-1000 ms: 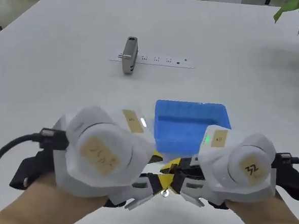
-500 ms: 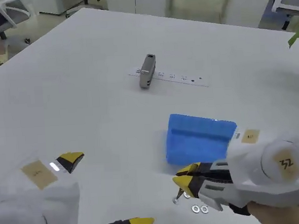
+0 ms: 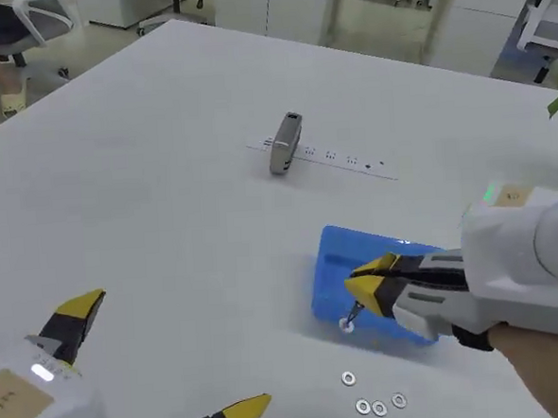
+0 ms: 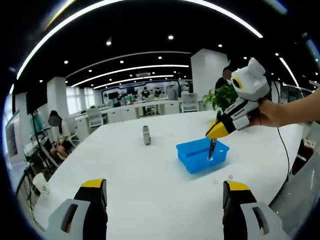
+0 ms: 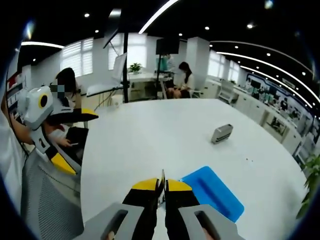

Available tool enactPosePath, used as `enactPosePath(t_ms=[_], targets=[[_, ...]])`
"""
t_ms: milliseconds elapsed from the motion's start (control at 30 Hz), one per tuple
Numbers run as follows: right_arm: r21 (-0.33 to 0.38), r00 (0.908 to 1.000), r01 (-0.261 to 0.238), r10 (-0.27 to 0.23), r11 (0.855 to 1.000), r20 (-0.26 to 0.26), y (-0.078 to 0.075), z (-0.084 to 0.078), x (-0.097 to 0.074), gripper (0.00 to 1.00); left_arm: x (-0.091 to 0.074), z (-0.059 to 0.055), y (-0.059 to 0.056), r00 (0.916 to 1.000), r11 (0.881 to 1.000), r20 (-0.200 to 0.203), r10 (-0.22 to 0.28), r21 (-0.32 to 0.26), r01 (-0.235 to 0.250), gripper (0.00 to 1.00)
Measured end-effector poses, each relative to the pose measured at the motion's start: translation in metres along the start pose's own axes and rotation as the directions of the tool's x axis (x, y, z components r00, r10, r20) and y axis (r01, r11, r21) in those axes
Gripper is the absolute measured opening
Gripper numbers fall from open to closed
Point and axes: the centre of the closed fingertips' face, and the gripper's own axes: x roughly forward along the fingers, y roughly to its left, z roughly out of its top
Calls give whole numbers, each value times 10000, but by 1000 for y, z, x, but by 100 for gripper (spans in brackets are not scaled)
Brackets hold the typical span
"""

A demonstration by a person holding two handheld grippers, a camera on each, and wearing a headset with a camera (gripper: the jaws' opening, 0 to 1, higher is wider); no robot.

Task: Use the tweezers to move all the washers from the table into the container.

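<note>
head view: the right gripper [image 3: 371, 281] comes in from the right edge, its yellow-tipped jaws closed tight on the tweezers [image 3: 354, 313]. the tweezers slant down and to the left, and their tip sits at the near wall of the blue container [image 3: 396, 259]. a small pale ring shows right at the tip; it looks like a washer, though it is too small to be sure. four washers [image 3: 379, 408] lie on the white table [image 3: 165, 197] just in front of the container, one a little apart from the other three. the left gripper [image 3: 170, 358] is low at the left corner, off to the side of the container, its jaws spread wide with nothing between them. farther back a grey adapter [image 3: 284, 142] stands plugged into a flat white power strip [image 3: 337, 156].

left gripper view: the left gripper [image 4: 164, 192] has its two jaws far apart over bare table. beyond them the right gripper [image 4: 220, 131], held in a hand [image 4: 272, 112], points the tweezers [image 4: 212, 148] steeply down into the container [image 4: 197, 161]. two washers [image 4: 215, 181] show on the table just beside it.

right gripper view: the right gripper [image 5: 162, 186] has its jaws pressed together on the thin tweezers [image 5: 163, 179], with the container [image 5: 215, 195] just ahead to the right. the left gripper [image 5: 60, 137] hangs at the left, jaws apart.
</note>
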Motion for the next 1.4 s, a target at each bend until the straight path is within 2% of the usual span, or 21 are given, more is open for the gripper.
enactPosePath(t_ms=[33,200,267,333,533,667,900,1167,1400], targets=[[111,9999,103,-104,9999,66,-5,2,1,0,0,-1,2,9999,9995,-17,150,294,-150,99],[273,9961,848,-854,9960,237,-29,6,12,0,2,-6,2,9997,9993,-208,123,369,-115,99],[467,9937,1093,-1102,9929,184,-38,3,19,0,0,-9,7,9983,9951,-368,442,900,-407,98],[672,9918,1259,-1270,9898,133,-42,0,27,0,-1,-6,8,9987,9948,-140,486,900,-471,96],[1030,9854,1675,-1696,9805,126,-52,-8,48,0,0,-9,11,9986,9962,-174,504,719,-490,98],[1079,9792,2024,-2031,9733,-43,-59,-20,62,0,-1,-7,13,9989,9973,14,473,557,-473,99],[1702,9748,2230,-2211,9598,-302,-65,-36,76,1,1,-15,13,9983,9961,-345,464,765,-436,99],[1637,9724,2324,-2251,9587,-617,-65,-43,77,1,1,-17,17,9976,9956,-411,565,771,-532,98],[2035,9732,2299,-2245,9517,-494,-64,-42,74,3,2,-19,18,9967,9948,-535,609,847,-562,98]])
